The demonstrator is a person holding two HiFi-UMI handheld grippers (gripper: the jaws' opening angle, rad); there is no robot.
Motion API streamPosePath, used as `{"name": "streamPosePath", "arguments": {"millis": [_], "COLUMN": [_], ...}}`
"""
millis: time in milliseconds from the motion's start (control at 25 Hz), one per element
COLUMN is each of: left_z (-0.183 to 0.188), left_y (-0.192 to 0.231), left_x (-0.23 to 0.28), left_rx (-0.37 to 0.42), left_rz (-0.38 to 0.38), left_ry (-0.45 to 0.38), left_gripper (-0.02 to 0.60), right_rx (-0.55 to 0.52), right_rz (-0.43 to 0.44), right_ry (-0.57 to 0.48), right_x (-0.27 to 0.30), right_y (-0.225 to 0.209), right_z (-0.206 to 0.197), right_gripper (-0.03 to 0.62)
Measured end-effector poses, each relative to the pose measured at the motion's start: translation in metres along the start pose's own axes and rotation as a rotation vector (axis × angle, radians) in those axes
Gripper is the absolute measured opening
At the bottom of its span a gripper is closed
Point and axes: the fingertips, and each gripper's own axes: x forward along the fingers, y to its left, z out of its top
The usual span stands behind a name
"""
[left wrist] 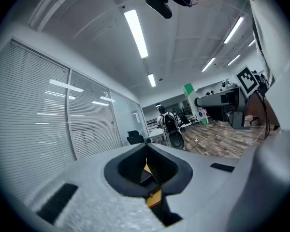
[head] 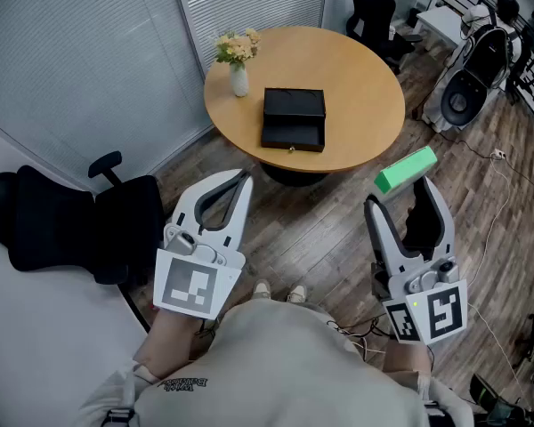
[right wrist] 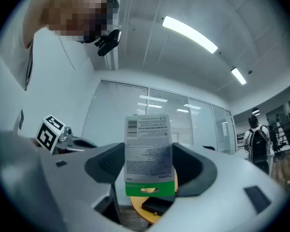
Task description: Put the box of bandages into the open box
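Note:
The box of bandages (head: 406, 169) is green in the head view, and my right gripper (head: 408, 189) is shut on it, low over the wooden floor in front of the table. In the right gripper view the box of bandages (right wrist: 149, 153) stands upright between the jaws, its printed white face toward the camera, with my right gripper (right wrist: 149, 167) clamped on its sides. The open black box (head: 294, 118) lies on the round wooden table (head: 365, 87) ahead, also visible below the jaws as the black box (right wrist: 157, 205). My left gripper (head: 238, 181) is shut and empty; its tips meet in the left gripper (left wrist: 146, 153) view.
A white vase with flowers (head: 238, 62) stands at the table's left edge. A black office chair (head: 44, 221) is on my left, more chairs (head: 374, 7) beyond the table, and round equipment (head: 467, 92) with cables (head: 503, 221) on the floor to the right.

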Motion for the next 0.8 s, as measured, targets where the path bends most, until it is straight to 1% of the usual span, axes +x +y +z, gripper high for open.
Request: {"name": "streamPosePath", "arguments": {"millis": [200,400,560,720,800], "left_z": [0.002,0.007,0.004,0.0,-0.002], "left_y": [0.001,-0.005,-0.008,-0.009,-0.011], "left_x": [-0.002,-0.001,0.001,0.003,0.005], "left_rx": [0.004,0.004,0.005,0.004,-0.005], "left_rz": [0.0,-0.009,-0.011,-0.009,-0.012], "left_ry": [-0.003,-0.006,-0.003,0.001,0.005], "left_gripper": [0.023,0.023,0.023,0.023,0.023], "right_rx": [0.01,-0.044,-0.02,0.041,0.05], "right_rz": [-0.001,0.014,0.03,0.058,0.062], "right_ry": [0.001,0.008,0.016,0.028,0.033], "right_x": [0.0,-0.002,-0.002,-0.001,-0.003], "right_y": [0.0,0.003,0.003,0.004,0.002], "right_z": [0.0,0.002,-0.003,-0.009,-0.012], "right_gripper": [0.291,0.291,0.291,0.291,0.291]}}
